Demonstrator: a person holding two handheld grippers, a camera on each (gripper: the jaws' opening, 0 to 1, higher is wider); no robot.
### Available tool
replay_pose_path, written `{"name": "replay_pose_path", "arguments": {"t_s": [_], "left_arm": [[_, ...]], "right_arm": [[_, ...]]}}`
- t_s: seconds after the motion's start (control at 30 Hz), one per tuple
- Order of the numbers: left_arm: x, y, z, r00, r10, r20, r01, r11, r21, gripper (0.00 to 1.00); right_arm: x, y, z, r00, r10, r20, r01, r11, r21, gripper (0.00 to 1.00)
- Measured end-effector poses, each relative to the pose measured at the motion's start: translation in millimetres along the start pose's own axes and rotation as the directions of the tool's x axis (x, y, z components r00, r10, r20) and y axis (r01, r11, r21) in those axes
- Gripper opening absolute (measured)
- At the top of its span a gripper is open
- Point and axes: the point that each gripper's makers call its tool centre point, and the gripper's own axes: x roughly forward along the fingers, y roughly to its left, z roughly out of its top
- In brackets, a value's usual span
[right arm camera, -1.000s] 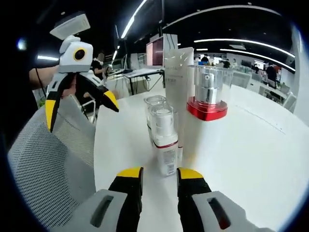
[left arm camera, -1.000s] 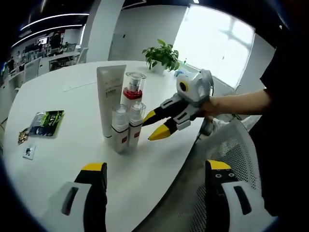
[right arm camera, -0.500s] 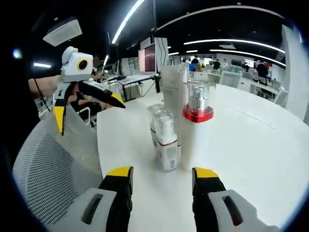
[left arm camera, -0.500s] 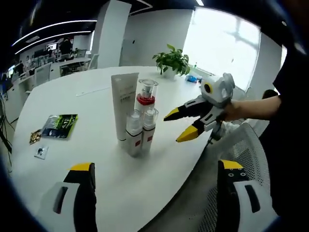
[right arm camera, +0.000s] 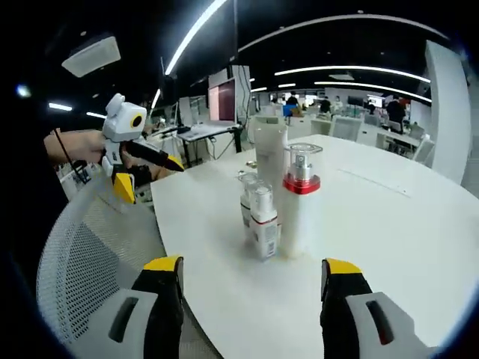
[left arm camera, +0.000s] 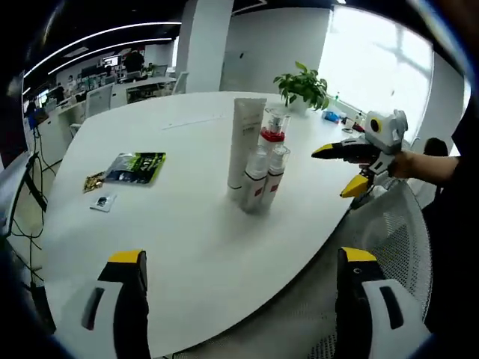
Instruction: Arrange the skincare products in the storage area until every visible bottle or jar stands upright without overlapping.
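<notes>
Skincare products: white tube point(left arm camera: 245, 142), red-collared pump bottle point(left arm camera: 272, 136) and two small bottles point(left arm camera: 263, 178), clustered, all upright, long axes vertical, on the white table point(left arm camera: 172, 224) near its edge. Left gripper point(left arm camera: 239, 299): jaws spread wide, empty, well short of the cluster. Right gripper point(right arm camera: 251, 288): jaws spread wide, empty, cluster ahead between them, apart.

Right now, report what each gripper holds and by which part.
Nothing is held. The left gripper and right gripper are open and empty, apart from the upright skincare bottles.
</notes>
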Motion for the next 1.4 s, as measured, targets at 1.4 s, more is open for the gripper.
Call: {"name": "replay_pose_path", "arguments": {"t_s": [1.4], "left_arm": [[-27, 73.5, -32.1, 0.998, 0.008, -0.067, -0.014, 0.996, -0.092, 0.98]], "right_arm": [[-7, 4, -0.1, 0.981, -0.192, 0.0, 0.192, 0.979, 0.063, 0.99]]}}
